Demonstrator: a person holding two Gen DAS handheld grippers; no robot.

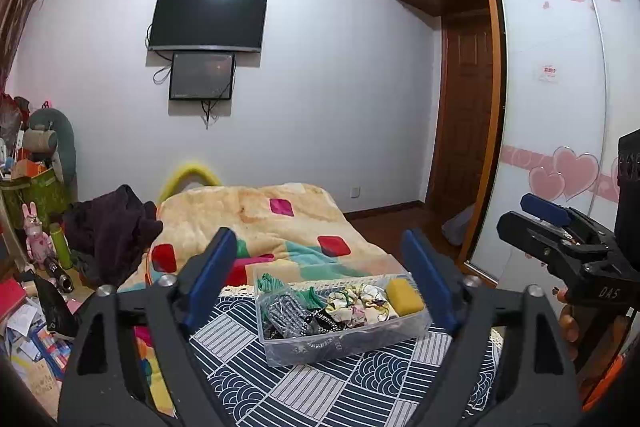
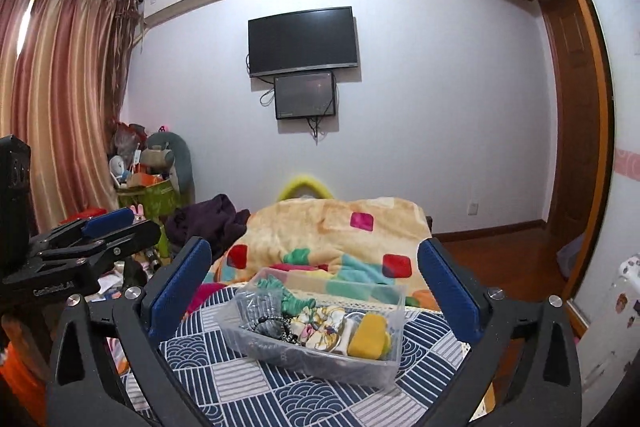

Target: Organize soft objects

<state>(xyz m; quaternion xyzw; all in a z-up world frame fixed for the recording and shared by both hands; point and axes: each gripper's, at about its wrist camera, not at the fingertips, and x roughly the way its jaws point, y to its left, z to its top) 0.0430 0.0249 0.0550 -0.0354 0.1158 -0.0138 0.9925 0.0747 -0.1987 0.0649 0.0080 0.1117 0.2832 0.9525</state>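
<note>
A clear plastic box (image 1: 280, 349) stands on a blue patterned cloth (image 1: 320, 387) on the bed. It holds a yellow sponge (image 1: 404, 295), a floral scrunchie (image 1: 364, 303), a green cloth (image 1: 276, 285) and dark beaded pieces (image 1: 292, 317). My left gripper (image 1: 324, 279) is open and empty, raised just before the box. My right gripper (image 2: 316, 287) is open and empty, also just before the box (image 2: 384, 367), where the sponge (image 2: 370, 339) shows at the right end. Each gripper shows at the edge of the other's view.
A cream blanket with coloured squares (image 1: 260, 215) covers the bed beyond the cloth. Dark clothes (image 1: 112, 227) lie at its left. Cluttered boxes and toys (image 1: 36, 195) stand on the left. A wardrobe with sliding doors (image 1: 552, 107) stands on the right.
</note>
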